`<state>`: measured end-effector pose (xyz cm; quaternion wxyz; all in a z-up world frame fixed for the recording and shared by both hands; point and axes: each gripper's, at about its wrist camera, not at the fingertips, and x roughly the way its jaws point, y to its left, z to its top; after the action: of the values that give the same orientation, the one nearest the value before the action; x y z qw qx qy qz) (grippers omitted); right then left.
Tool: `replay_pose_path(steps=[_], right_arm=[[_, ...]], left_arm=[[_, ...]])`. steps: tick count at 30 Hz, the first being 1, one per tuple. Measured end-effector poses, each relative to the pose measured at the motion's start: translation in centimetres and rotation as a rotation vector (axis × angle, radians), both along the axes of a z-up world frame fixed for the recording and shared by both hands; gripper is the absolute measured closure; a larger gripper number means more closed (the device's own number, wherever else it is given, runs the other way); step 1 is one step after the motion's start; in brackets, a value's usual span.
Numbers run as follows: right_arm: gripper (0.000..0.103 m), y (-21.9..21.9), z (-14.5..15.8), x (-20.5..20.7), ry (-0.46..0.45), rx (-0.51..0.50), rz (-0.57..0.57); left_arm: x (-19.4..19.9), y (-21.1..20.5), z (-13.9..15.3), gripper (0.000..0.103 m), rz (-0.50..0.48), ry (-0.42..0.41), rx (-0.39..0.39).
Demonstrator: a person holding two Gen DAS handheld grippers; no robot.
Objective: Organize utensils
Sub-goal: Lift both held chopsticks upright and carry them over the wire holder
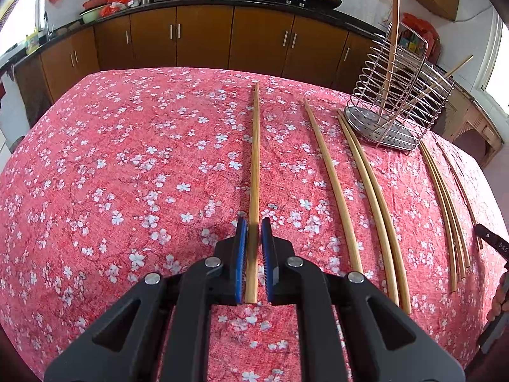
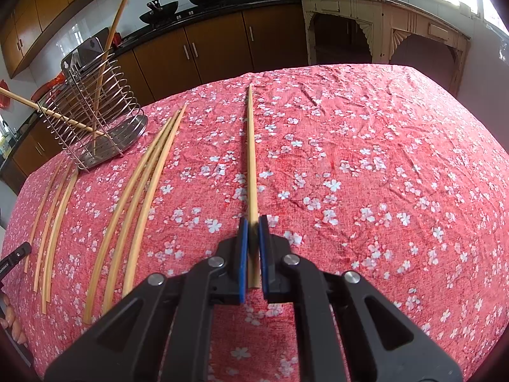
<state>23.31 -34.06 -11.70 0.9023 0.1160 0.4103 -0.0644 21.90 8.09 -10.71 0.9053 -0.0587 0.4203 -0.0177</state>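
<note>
We hold one chopstick in the left gripper, another chopstick in the right gripper; no writing is readable.

Hidden and cut-off parts

In the left wrist view the upright chopstick in the wire holder runs off the top edge. A black object at the right edge is cropped, its print unreadable. The far countertop clutter is too small to identify.

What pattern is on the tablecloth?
Red tablecloth with white blossoms, clearest in the right wrist view.
</note>
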Motion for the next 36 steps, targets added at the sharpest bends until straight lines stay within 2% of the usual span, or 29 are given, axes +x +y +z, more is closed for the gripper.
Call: replay_pose_path(steps=[4, 6, 8, 9, 11, 13, 14, 16, 18, 21, 29, 36], right_arm=[[0.095, 0.3, 0.0, 0.1, 0.006, -0.020, 0.000], [0.095, 0.5, 0.1, 0.1, 0.009, -0.036, 0.001], [0.095, 0.8, 0.0, 0.2, 0.012, -0.048, 0.001], [0.095, 0.9, 0.0, 0.3, 0.013, -0.052, 0.001], [0.095, 1.0, 0.0, 0.3, 0.012, -0.049, 0.002], [0.095, 1.0, 0.1, 0.2, 0.005, -0.029, 0.004], [0.095, 1.0, 0.1, 0.1, 0.001, -0.022, 0.003], [0.095, 0.8, 0.5, -0.4, -0.020, -0.022, 0.006], [0.095, 1.1, 1.3, -1.5, -0.062, -0.063, 0.014], [0.096, 0.9, 3.0, -3.1, -0.129, -0.066, 0.016], [0.096, -0.6, 8.6, -6.5, -0.335, -0.050, 0.000], [0.096, -1.8, 12.7, -6.9, -0.476, -0.030, -0.019]], left_arm=[[0.1, -0.9, 0.0, 0.091, 0.000, 0.004, 0.054], [0.2, -1.7, -0.1, 0.085, -0.013, 0.005, 0.094], [0.2, -2.9, -0.2, 0.081, -0.025, 0.008, 0.159], [0.2, -3.5, -0.2, 0.081, -0.024, 0.008, 0.204], [0.1, -4.0, -0.2, 0.083, -0.025, 0.006, 0.242], [-0.1, -3.9, -0.1, 0.093, -0.053, 0.005, 0.220], [-0.1, -3.9, 0.0, 0.095, -0.054, 0.004, 0.217], [-0.4, -3.8, 0.0, 0.096, -0.049, 0.004, 0.219], [-1.2, -3.6, 0.2, 0.096, -0.045, -0.001, 0.221], [-2.8, -3.5, 1.0, 0.096, -0.052, -0.028, 0.192], [-5.7, -2.0, 6.6, 0.096, -0.041, -0.199, 0.094], [-5.8, -0.8, 11.8, 0.096, -0.010, -0.339, 0.015]])
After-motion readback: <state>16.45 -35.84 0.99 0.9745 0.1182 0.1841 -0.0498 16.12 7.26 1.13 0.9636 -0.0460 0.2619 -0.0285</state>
